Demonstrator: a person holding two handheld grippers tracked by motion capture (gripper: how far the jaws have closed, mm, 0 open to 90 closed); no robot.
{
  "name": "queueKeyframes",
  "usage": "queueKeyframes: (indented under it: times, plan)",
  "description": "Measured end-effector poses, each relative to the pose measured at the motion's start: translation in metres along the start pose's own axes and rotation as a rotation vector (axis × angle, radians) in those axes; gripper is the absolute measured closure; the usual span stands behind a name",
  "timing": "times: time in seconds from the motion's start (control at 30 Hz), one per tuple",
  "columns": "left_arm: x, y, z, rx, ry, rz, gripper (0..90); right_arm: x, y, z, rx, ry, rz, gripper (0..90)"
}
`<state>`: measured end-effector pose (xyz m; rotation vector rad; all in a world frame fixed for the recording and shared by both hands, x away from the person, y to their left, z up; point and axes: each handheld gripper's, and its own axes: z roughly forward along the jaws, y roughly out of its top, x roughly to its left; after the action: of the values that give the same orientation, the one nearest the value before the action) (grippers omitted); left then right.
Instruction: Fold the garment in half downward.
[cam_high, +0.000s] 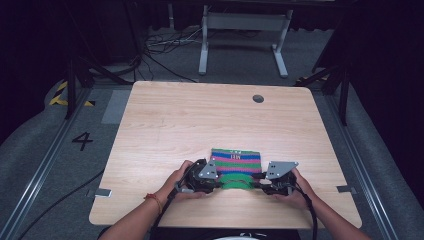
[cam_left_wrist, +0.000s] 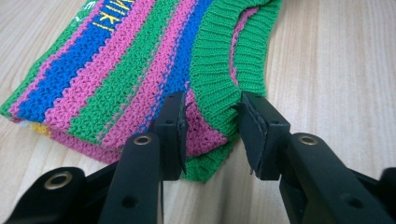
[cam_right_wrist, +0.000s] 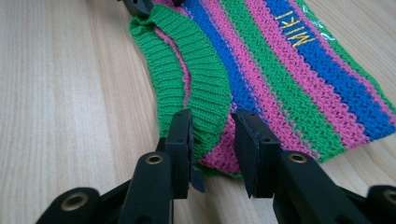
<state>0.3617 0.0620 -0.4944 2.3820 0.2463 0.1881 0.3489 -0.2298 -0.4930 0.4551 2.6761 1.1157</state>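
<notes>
We see a folded knitted garment (cam_high: 235, 162) striped in green, pink and blue lying flat on the wooden desk (cam_high: 200, 120), close to its near edge and a little right of the middle. Its green ribbed collar (cam_high: 235, 181) faces that near edge. The left gripper (cam_high: 214, 181) sits at the collar's left end and the right gripper (cam_high: 260, 184) at its right end, each held in a hand — left hand (cam_high: 181, 184), right hand (cam_high: 296, 189). In the left gripper view, the jaws stand partly apart with the corner of the garment (cam_left_wrist: 140, 74) and the collar's (cam_left_wrist: 215, 79) ribbing between them; whether the pads actually press on the cloth we cannot tell. In the right gripper view it is the same — a moderate gap, the collar (cam_right_wrist: 196, 88) and a pink stripe of the garment (cam_right_wrist: 289, 79) lying between the jaws, grip unclear. Yellow lettering (cam_right_wrist: 301, 33) runs along a blue stripe.
</notes>
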Motion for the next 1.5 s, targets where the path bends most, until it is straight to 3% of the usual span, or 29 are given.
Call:
queueKeyframes:
  times: [0.27,0.5,0.67,0.8,1.0,1.13,1.27,1.5]
  plan:
    - [0.015,-0.001,0.005,-0.025,0.004,-0.031,63.2,-0.021,0.0,0.006,-0.008,0.007,0.041,68.9]
    - [0.039,0.008,0.01,0.025,0.013,-0.056,63.3,-0.042,0.01,0.016,0.023,-0.015,0.057,68.9]
    - [0.037,0.011,0.007,0.039,0.009,-0.053,59.8,-0.041,0.015,0.015,0.049,-0.038,0.043,62.6]
    - [0.036,0.012,-0.005,0.031,0.018,-0.056,56.5,-0.04,0.017,0.008,0.035,-0.053,0.051,57.2]
    - [0.036,0.011,-0.027,0.053,0.085,-0.053,47.1,-0.038,0.02,-0.007,0.019,-0.089,0.067,47.4]
    - [0.032,0.004,-0.044,0.09,0.143,-0.048,39.7,-0.035,0.02,-0.019,0.016,-0.123,0.065,41.3]
    - [0.03,-0.005,-0.058,0.099,0.189,-0.056,33.9,-0.032,0.015,-0.031,0.021,-0.15,0.065,36.4]
    - [0.024,-0.025,-0.071,0.141,0.23,-0.055,27.7,-0.031,-0.002,-0.048,0.037,-0.18,0.083,31.5]
